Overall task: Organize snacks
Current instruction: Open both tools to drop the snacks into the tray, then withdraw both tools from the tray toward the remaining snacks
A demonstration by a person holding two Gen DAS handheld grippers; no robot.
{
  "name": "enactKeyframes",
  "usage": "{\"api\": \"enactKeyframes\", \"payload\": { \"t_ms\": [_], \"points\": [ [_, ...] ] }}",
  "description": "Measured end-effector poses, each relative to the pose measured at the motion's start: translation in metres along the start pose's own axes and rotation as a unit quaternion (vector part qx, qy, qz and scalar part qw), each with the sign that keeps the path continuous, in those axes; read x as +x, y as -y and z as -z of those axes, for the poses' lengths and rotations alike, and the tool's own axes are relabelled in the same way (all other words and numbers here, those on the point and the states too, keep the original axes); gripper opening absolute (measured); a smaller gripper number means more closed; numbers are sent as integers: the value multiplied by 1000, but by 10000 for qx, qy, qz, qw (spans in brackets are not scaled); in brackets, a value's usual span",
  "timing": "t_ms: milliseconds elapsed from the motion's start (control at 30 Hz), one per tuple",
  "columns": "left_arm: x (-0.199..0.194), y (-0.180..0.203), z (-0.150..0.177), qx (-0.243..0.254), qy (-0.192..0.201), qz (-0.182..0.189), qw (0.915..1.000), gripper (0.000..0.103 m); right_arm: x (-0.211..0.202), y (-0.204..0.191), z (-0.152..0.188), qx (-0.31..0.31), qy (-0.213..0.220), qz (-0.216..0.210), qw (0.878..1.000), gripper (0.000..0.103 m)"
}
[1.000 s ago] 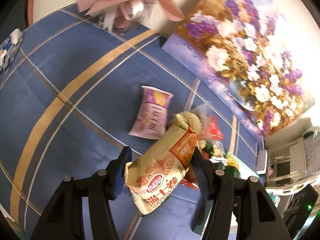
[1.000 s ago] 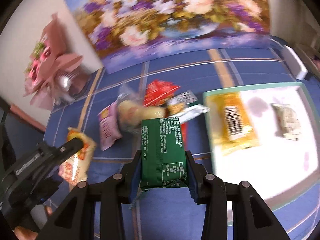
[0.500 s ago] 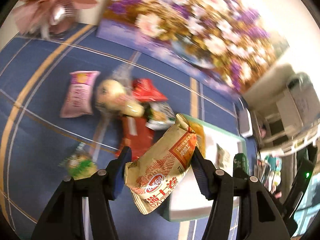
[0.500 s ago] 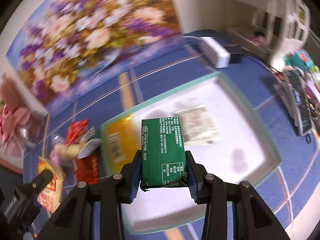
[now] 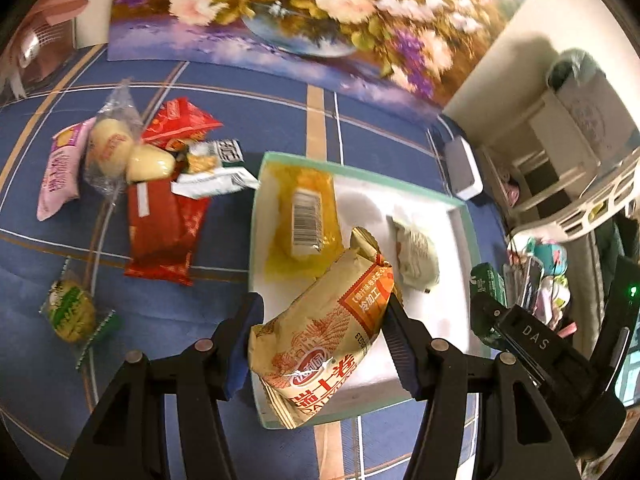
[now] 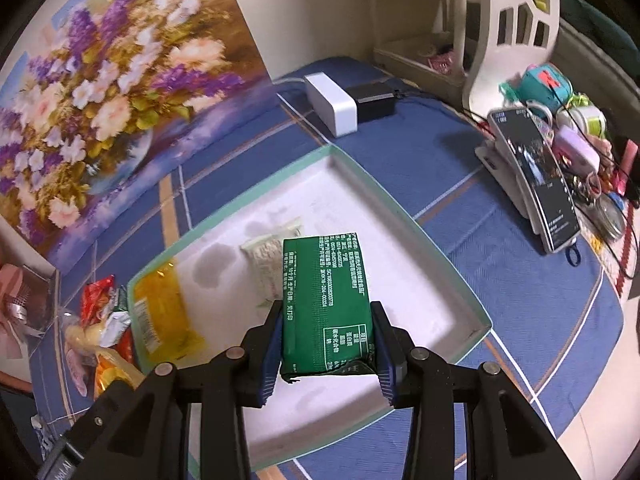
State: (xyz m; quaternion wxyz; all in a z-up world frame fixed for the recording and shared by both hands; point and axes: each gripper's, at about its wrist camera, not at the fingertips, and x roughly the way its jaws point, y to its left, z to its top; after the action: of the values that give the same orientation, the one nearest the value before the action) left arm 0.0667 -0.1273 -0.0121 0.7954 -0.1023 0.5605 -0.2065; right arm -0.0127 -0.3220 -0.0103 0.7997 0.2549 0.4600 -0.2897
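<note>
Snacks (image 5: 320, 332) (image 6: 326, 304) now over tray (image 6: 440, 248), earlier beside.

Left claw (image 5: 322, 344) clamped on a tan and orange snack bag (image 5: 320, 336), held tilted above the near corner of a white tray with a green rim (image 5: 466, 216). Inside the tray: a yellow packet (image 5: 304, 220), barcode up, and a pale wrapped snack (image 5: 416, 256), apart from each other. On the blue plaid cloth (image 5: 240, 120) left of the tray: red packets (image 5: 164, 232), a pink packet (image 5: 60, 168), a clear bag of yellow buns (image 5: 116, 148), and a green-wrapped snack (image 5: 72, 312) lying apart, nearer the camera. Right claw (image 5: 486, 304) at the right edge, gripping a green pack (image 5: 486, 284).
</note>
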Motion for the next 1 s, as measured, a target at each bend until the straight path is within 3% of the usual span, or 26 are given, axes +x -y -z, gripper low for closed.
{"api": "enactKeyframes", "payload": {
  "t_ms": [133, 467, 767, 1000],
  "points": [
    [17, 3, 5, 41, -202, -64, 9998, 61, 19, 2, 6, -21, -321, 105, 9994, 43],
    [48, 7, 14, 103, -566, -226, 9981, 62, 30, -1, 14, -178, -500, 227, 9983, 42],
    [46, 8, 13, 140, -526, -213, 9983, 71, 28, -5, 14, -252, -511, 182, 9982, 42],
    [33, 6, 8, 109, -376, -157, 9991, 71, 26, -7, 13, -278, -486, 126, 9984, 42]
  ]
}}
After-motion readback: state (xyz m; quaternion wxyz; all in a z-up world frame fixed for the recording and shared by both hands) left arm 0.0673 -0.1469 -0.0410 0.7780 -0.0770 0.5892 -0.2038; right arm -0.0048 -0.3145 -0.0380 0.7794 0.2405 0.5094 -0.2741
